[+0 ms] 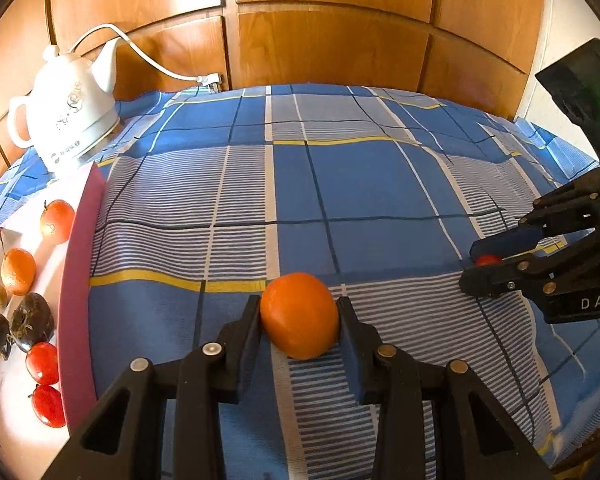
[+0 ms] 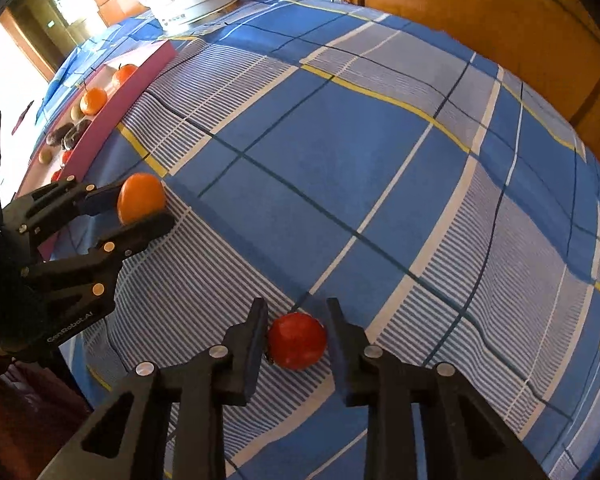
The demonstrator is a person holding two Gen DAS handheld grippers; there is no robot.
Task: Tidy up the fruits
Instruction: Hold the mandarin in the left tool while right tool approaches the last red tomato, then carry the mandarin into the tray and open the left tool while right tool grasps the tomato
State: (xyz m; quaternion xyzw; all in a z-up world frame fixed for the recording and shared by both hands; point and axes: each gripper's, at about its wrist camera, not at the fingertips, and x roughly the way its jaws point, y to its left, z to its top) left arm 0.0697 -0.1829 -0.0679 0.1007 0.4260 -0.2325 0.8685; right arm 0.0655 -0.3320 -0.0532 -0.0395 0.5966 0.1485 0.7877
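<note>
An orange (image 1: 299,315) lies on the blue checked cloth between the fingers of my left gripper (image 1: 299,306); both pads touch its sides. It also shows in the right wrist view (image 2: 141,197), held in the left gripper (image 2: 150,204). A small red fruit (image 2: 297,340) lies between the fingers of my right gripper (image 2: 297,308); the left pad touches it, a narrow gap shows on the right. In the left wrist view the right gripper (image 1: 474,264) is at far right with the red fruit (image 1: 487,259) between its fingers.
A pink-walled white tray (image 1: 76,280) at the left holds oranges, red fruits, dark fruits and small brown ones. A white kettle (image 1: 70,114) with its cord stands behind it. Wooden panels back the table. The tray also shows in the right wrist view (image 2: 100,128).
</note>
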